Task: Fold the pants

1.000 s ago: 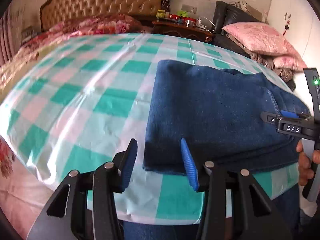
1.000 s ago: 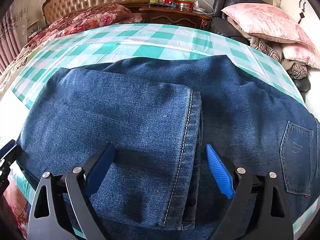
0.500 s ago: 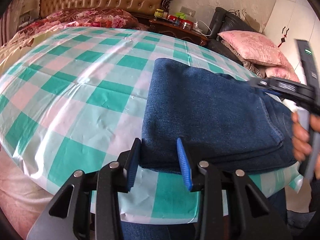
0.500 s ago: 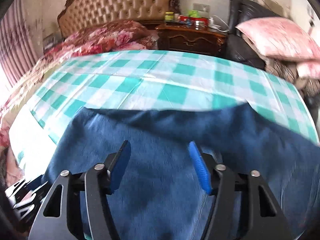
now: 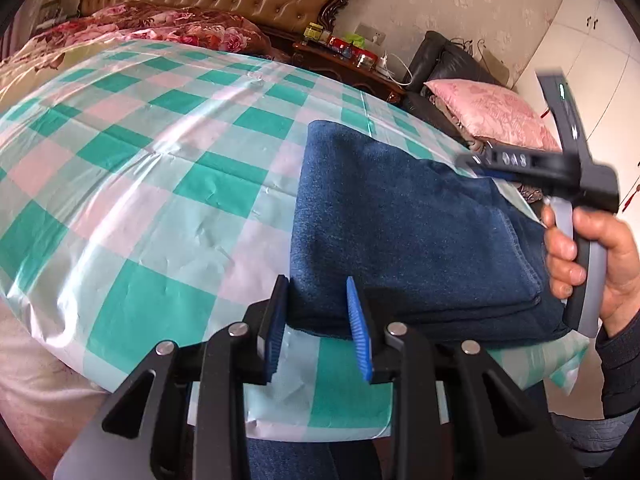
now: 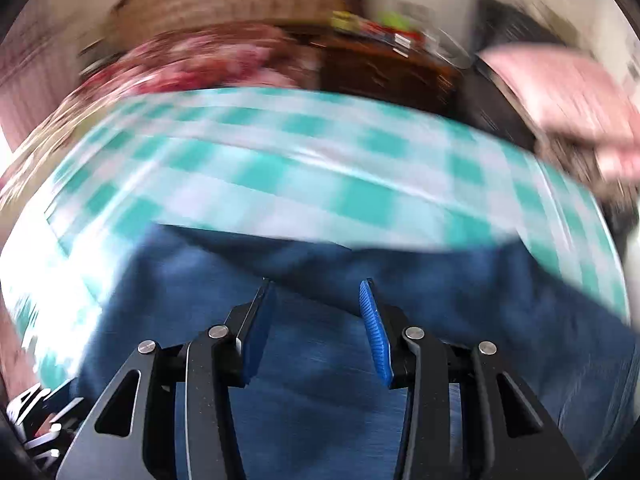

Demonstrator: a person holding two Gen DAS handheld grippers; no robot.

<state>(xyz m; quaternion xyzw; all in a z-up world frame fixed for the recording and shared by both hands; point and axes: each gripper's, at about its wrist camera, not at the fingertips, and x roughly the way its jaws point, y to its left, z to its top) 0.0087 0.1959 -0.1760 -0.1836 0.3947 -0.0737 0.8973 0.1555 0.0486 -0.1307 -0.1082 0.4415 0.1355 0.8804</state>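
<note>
Left wrist view first: my left hand-held gripper sits at the near left corner of the folded jeans, jaws parted about the corner's thickness, blue pads either side of the denim but not visibly pinching it. I read that as lining up a grab for one more fold. One pair of jeans, stacked in several layers, lies on the green-checked cloth covering the bench, near its front edge. On the right, my right hand carries the right hand-held gripper above the far end of the stack.

Right wrist view now: heavily blurred. The jaws stand well apart with nothing between them, denim spread below. Two grippers, one garment, and one pink pillow behind.
</note>
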